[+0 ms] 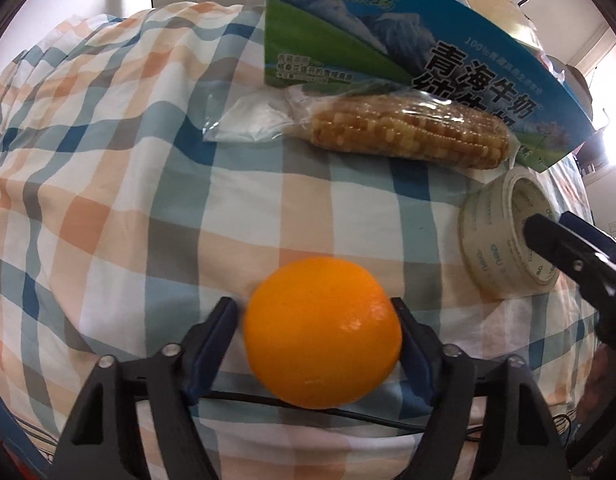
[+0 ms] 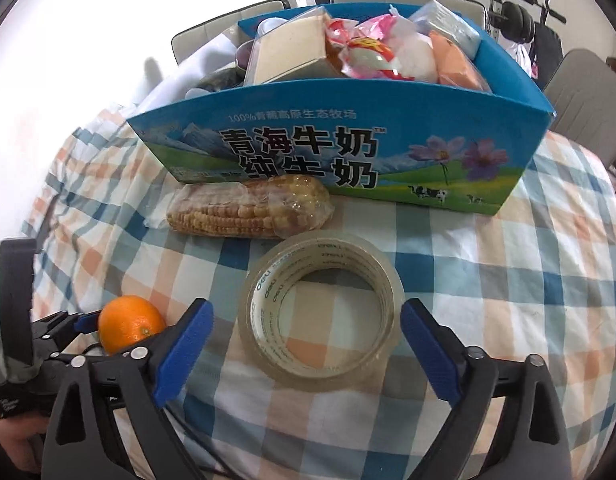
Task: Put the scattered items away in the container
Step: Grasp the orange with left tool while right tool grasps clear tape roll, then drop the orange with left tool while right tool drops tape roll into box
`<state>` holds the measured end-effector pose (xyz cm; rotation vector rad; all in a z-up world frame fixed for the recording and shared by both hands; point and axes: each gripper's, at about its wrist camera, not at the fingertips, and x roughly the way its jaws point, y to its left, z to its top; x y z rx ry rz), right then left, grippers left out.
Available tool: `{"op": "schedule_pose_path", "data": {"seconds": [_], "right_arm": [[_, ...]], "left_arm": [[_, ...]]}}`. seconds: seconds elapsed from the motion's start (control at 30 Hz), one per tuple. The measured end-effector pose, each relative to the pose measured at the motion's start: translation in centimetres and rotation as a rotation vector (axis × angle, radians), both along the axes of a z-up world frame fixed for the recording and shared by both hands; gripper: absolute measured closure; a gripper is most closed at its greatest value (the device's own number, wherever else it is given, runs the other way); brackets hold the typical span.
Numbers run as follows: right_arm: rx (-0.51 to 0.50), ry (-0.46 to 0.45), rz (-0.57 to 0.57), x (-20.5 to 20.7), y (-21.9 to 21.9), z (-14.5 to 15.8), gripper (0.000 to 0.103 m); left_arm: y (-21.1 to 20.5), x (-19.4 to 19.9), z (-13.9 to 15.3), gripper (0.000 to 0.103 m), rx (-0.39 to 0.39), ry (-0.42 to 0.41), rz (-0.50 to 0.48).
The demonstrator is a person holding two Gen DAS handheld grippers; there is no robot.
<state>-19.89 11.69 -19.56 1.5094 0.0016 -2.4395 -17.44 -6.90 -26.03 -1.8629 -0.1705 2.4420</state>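
An orange (image 1: 322,332) lies on the checked cloth, and my left gripper (image 1: 314,306) is shut on it, a blue pad against each side. From the right wrist view the orange (image 2: 130,322) and left gripper (image 2: 82,322) sit at the lower left. A clear tape roll (image 2: 320,308) lies flat between the fingers of my right gripper (image 2: 306,308), which stands open with its pads just off the roll. A wrapped corn cob (image 2: 248,210) rests against the blue milk carton box (image 2: 488,184), the container, which is packed with several items. The tape roll (image 1: 504,240) and corn cob (image 1: 404,130) also show in the left wrist view.
The checked tablecloth (image 2: 508,280) covers the table. Chairs (image 2: 584,96) stand behind the box, with exercise gear (image 2: 520,12) at the back right. A black cable (image 1: 348,412) runs under the orange. A hand (image 2: 12,436) holds the left gripper's handle.
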Motion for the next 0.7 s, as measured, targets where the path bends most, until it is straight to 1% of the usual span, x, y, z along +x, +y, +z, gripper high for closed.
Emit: {"op": "schedule_pose_path", "data": {"seconds": [0.03,0.1,0.23,0.27,0.37,0.5,0.6,0.7], "right_arm": [[0.030,0.002,-0.002,-0.3,-0.3,-0.2,0.005],[0.063,-0.002,-0.008,-0.7,-0.8,-0.7,0.004],[0.052,-0.102,-0.033,-1.2,-0.4,-3.1,0.003],[0.038,-0.099,-0.036,-1.1,-0.1,-3.5,0.003],[0.011,-0.052,-0.022,-0.6,0.5,-3.6,0.003],[0.003,-0.025,-0.017,-0.2,1.2,-3.0,0.004],[-0.013,0.007,-0.025,0.1,1.9,-1.7,0.004],[-0.043,0.057,-0.048,0.2,2.9,0.5,0.005]], "left_arm": [[0.3,-0.2,0.1,0.037,-0.015,0.000,-0.004],[0.5,-0.6,0.1,0.037,0.001,-0.003,0.005],[0.2,-0.7,0.4,0.037,0.016,-0.002,0.028],[0.2,-0.6,0.6,0.037,0.017,0.004,0.029],[0.0,-0.5,2.0,0.037,0.027,0.033,0.031],[-0.1,-1.0,4.8,0.037,0.051,0.086,0.039],[-0.5,-1.8,7.6,0.037,0.070,0.145,0.048],[-1.4,-4.0,10.6,0.037,0.101,0.198,0.060]]}}
